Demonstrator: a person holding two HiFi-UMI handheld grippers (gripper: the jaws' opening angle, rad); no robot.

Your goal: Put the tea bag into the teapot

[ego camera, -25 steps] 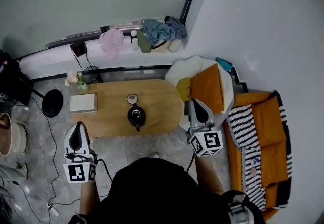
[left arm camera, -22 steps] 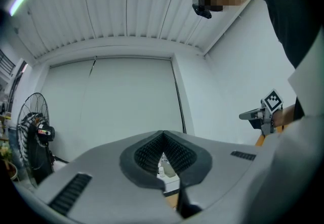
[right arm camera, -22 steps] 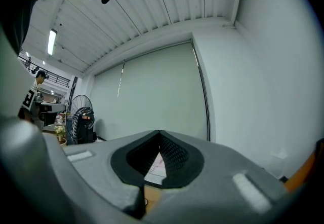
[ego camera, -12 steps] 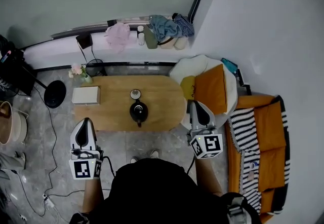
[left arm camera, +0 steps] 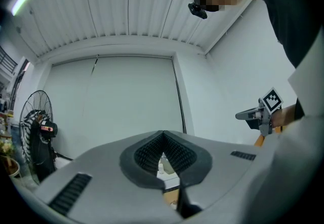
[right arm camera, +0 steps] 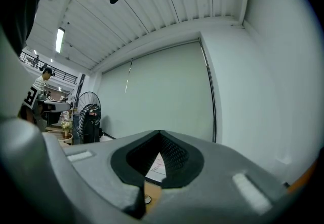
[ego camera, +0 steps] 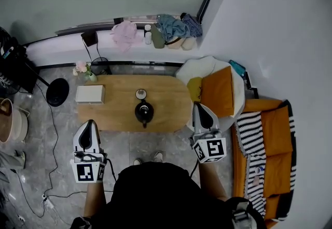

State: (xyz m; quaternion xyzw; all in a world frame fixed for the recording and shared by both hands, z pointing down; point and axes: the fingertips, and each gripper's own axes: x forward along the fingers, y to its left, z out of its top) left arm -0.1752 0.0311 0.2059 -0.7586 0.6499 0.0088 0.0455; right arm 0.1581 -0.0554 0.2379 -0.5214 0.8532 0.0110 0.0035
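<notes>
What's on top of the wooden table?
A black teapot, a small round thing behind it and a white box. No tea bag shows; the box's inside is hidden.

Left tool (ego camera: 88, 124), right tool (ego camera: 199, 106): closed, empty

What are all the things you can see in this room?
table: one, light wood, oval, middle of the floor
teapot: one, black, on the table near its front edge
small round thing: one, pale rim, just behind the teapot; cup or lid, cannot tell
box: one, white, left end of the table
flowers: one bunch, pink, at the table's far left corner
chair: one, white, right of the table
cushion: one, orange, on the chair
sofa: one, orange, far right
blanket: one, black-and-white striped, on the sofa
clothes: one pile, pink and blue, on the wall ledge
tea bag: cannot make one out
left gripper: one, grey, shut, empty
right gripper: one, grey, shut, empty
</notes>
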